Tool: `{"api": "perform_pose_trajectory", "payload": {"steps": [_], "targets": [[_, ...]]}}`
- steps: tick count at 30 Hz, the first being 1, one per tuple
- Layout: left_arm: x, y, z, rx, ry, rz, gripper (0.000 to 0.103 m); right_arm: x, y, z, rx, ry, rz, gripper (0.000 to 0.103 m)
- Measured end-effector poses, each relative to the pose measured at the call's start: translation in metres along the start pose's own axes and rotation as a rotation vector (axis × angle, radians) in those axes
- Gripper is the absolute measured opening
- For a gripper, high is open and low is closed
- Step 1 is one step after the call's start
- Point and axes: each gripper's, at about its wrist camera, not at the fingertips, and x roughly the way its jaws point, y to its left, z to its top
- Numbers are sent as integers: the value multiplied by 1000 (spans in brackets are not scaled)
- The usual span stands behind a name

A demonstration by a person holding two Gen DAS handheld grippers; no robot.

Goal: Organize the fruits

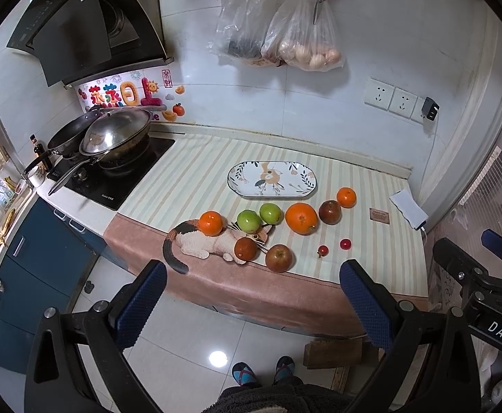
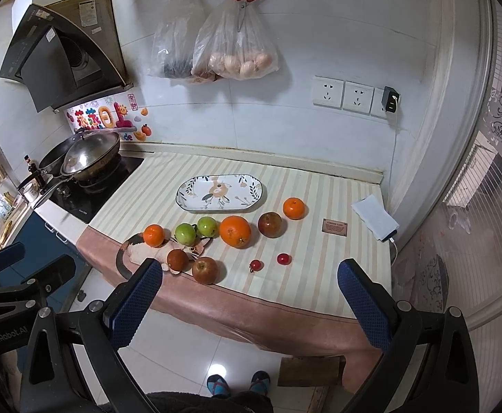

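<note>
While each claw, left (image 1: 252, 304) and right (image 2: 249, 303), hangs spread and empty, fruits hide the cat print (image 1: 202, 244)

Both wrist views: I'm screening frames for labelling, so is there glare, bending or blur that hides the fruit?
Left wrist view: a ceiling-light glare spot sits on the floor tiles, off the fruit; the large orange is sharp. Right wrist view: fisheye bends the counter's back edge, corners go black, the floral plate stays crisp.
</note>
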Motion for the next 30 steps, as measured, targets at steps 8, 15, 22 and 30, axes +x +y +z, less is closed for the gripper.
{"api": "perform_pose_trajectory", "payload": {"steps": [8, 15, 22, 30], "targets": [[3, 1, 1, -1, 2, 1, 103, 0, 0, 1, 4, -3, 0, 103], [2, 13, 8, -19, -10, 17, 103, 16, -11, 13, 87, -2, 28, 103], [48, 44, 43, -40, -21, 103, 103, 66, -10, 22, 154, 31, 38, 103], [146, 74, 63, -20, 150, 127, 103, 165, 4, 26, 149, 143, 11, 103]]}}
